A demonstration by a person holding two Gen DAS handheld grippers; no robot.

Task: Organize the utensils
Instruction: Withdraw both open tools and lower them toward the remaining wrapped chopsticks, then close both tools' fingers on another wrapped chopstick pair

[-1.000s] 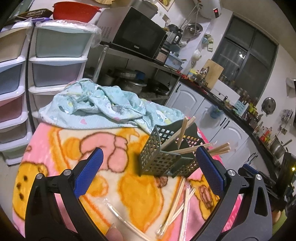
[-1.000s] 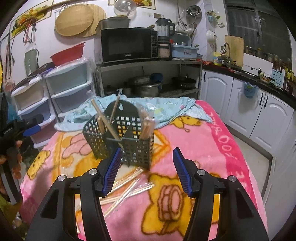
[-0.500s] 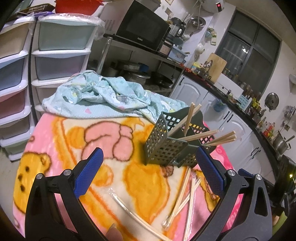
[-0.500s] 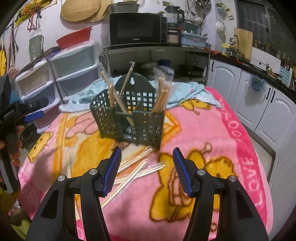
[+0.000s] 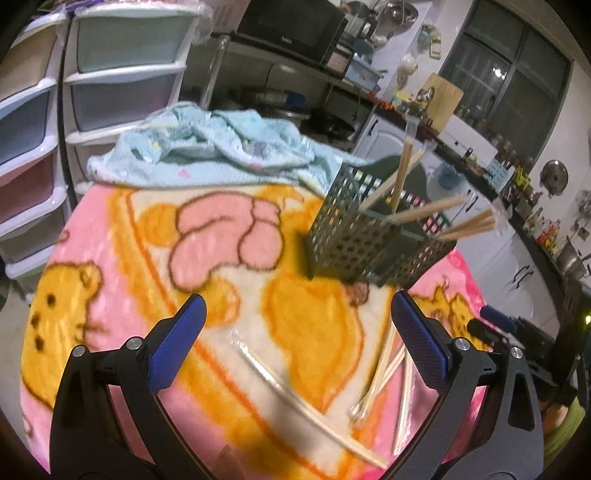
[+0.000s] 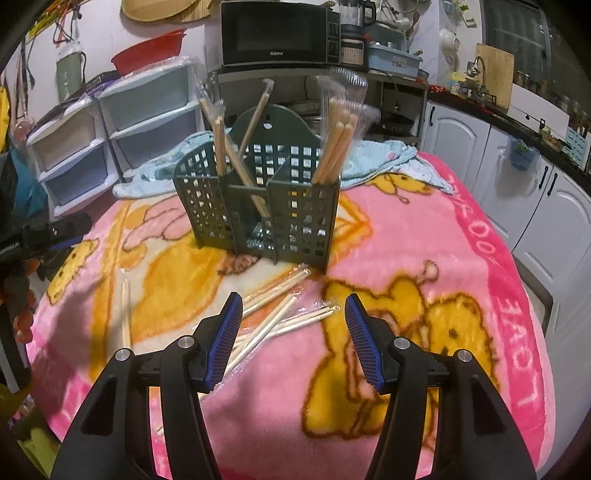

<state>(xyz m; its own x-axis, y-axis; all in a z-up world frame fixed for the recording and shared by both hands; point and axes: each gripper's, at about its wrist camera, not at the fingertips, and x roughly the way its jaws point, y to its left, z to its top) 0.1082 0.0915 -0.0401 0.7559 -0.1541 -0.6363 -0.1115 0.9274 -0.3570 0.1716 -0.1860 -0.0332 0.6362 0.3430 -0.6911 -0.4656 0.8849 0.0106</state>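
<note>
A dark green perforated utensil holder (image 6: 258,206) stands on a pink cartoon blanket (image 6: 424,314); it also shows in the left wrist view (image 5: 362,240). Several wrapped chopsticks stand in its compartments (image 6: 336,144). More wrapped chopsticks lie loose on the blanket in front of it (image 6: 273,317), also seen in the left wrist view (image 5: 384,373). One long wrapped pair (image 5: 295,391) lies between the left fingers. My right gripper (image 6: 293,336) is open and empty just above the loose pile. My left gripper (image 5: 295,332) is open wide and empty above the blanket.
A crumpled light blue cloth (image 5: 214,147) lies on the table behind the holder. Plastic drawer units (image 5: 122,66) stand past the far left edge. A shelf with a microwave (image 6: 277,33) and white kitchen cabinets (image 6: 535,206) lie beyond.
Both grippers have moved forward and down toward the table. The holder and loose chopsticks appear closer in both views. Both stay open and empty.
</note>
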